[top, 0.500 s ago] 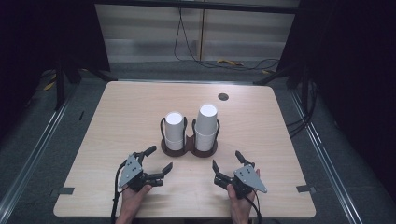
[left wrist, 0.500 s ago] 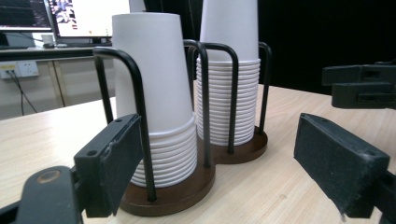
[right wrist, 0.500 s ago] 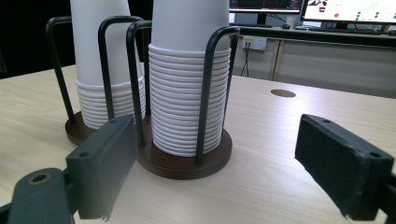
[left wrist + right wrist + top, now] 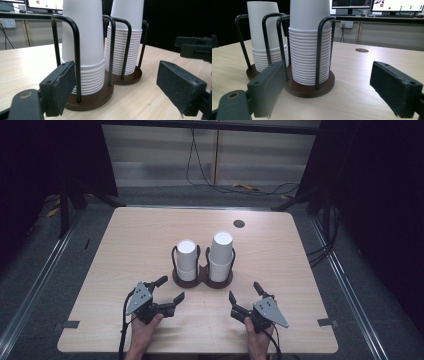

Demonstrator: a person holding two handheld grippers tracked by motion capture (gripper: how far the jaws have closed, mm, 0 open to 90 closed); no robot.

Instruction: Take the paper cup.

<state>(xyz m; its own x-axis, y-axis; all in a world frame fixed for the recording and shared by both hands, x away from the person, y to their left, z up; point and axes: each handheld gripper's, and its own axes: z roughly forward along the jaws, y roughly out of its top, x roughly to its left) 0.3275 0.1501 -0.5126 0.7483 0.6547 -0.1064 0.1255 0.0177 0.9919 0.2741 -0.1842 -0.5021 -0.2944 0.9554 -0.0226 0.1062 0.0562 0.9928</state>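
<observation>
The two stacks of white paper cups sit upside down in a double cup holder near the middle of the wooden table (image 4: 125, 245) — the shorter stack (image 4: 186, 260) on the left, the taller stack (image 4: 220, 256) on the right, each hemmed in by black wire hoops rising from a dark round base (image 4: 202, 279). Both are neat and untouched; no cup has been lifted off. Just in front of the holder, the left gripper (image 4: 169, 290) is held low over the table with its jaws spread wide and nothing between them, pointing toward the shorter stack, which looms close in its own view (image 4: 83, 45). The right gripper (image 4: 245, 292) mirrors it on the other side, jaws likewise wide apart and empty, aimed at the taller stack (image 4: 309, 42). Compared with half a second ago, very little has shifted — the hands sit in much the same spots near the table's front edge, and the cups stand as they did. I'd take that to mean the work is only at its start: both tools lined up and ready, with the reach toward a top cup not yet made. A small dark round inset (image 4: 239, 224) marks the tabletop farther back
</observation>
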